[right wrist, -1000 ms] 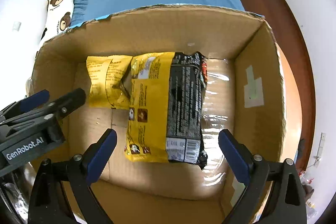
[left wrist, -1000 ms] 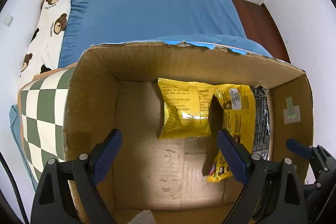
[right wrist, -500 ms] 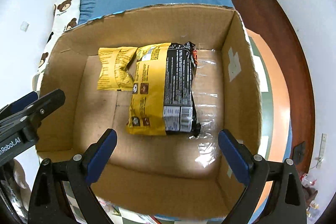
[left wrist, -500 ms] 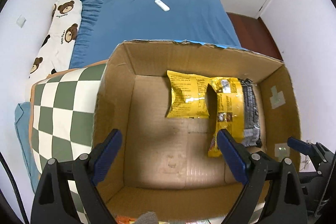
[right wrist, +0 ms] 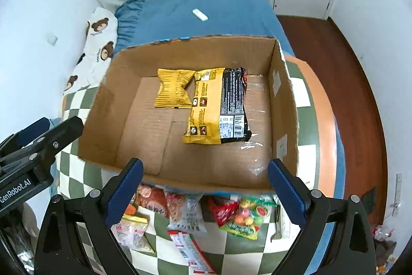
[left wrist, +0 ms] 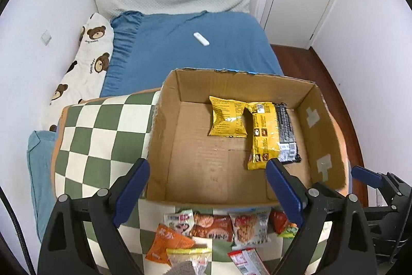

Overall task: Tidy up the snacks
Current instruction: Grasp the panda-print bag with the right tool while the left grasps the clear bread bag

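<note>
Box [left wrist: 164,135]: brown corrugated cardboard, open top.
Packet [left wrist: 226,117]: crinkly yellow foil.
Left gripper [left wrist: 208,187]: gaping, empty.
Right gripper [right wrist: 206,187]: gaping, empty.

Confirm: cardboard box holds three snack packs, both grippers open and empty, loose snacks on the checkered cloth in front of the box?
Not three. The brown cardboard box holds two: a small yellow crinkled pack and a larger yellow-and-black pack, as the right wrist view shows. The rest stands: left gripper and right gripper open and empty, loose snacks on the green-and-white checkered cloth.
</note>
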`<state>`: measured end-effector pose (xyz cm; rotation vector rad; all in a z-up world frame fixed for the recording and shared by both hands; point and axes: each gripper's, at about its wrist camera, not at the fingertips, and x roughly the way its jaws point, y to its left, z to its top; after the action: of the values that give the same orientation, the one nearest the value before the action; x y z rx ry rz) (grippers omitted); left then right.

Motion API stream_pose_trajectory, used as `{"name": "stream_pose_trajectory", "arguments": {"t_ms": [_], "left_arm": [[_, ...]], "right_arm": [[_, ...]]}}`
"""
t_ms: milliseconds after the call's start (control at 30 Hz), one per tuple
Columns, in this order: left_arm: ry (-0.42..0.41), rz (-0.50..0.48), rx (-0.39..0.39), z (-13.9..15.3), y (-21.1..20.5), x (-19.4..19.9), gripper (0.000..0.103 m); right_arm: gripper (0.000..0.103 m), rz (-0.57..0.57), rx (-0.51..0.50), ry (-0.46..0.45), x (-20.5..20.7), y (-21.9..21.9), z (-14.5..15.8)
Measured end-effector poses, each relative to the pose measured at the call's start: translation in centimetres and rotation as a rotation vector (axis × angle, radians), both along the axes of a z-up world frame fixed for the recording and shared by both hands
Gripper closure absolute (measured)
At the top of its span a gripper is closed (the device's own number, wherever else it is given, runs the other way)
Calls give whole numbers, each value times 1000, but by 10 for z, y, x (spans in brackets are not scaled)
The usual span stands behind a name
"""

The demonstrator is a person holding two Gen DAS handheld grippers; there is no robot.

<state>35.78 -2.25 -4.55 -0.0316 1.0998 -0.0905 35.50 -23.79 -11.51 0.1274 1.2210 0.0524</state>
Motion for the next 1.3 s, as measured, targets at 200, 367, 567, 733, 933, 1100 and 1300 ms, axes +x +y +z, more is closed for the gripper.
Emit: {"name": "stream_pose_trajectory", "arguments": {"t_ms": [200, 367, 567, 733, 933, 1100, 1300], "left_arm": [[-35, 6, -35, 13, 4, -62, 11], [3, -9, -29, -7, -1, -123, 11], [123, -37, 21, -61, -7, -177, 11], [240, -31, 84, -119, -3, -208, 11], [334, 4, 109, -160, 12, -226, 11], [344, 58, 114, -170, 28, -217, 11], [398, 106, 67, -187, 44, -180, 11]], "right_arm": [[4, -13, 28, -61, -56, 2, 22], [4, -28, 67, 9, -123, -6, 0], [4, 7, -4, 177, -190, -16, -62], [4, 33, -86, 352, -237, -29, -143], [8, -7, -59, 374, -255, -41, -194], [40, -48, -29, 366, -254, -43, -206], [41, -126, 17, 316, -237, -51, -192]]}}
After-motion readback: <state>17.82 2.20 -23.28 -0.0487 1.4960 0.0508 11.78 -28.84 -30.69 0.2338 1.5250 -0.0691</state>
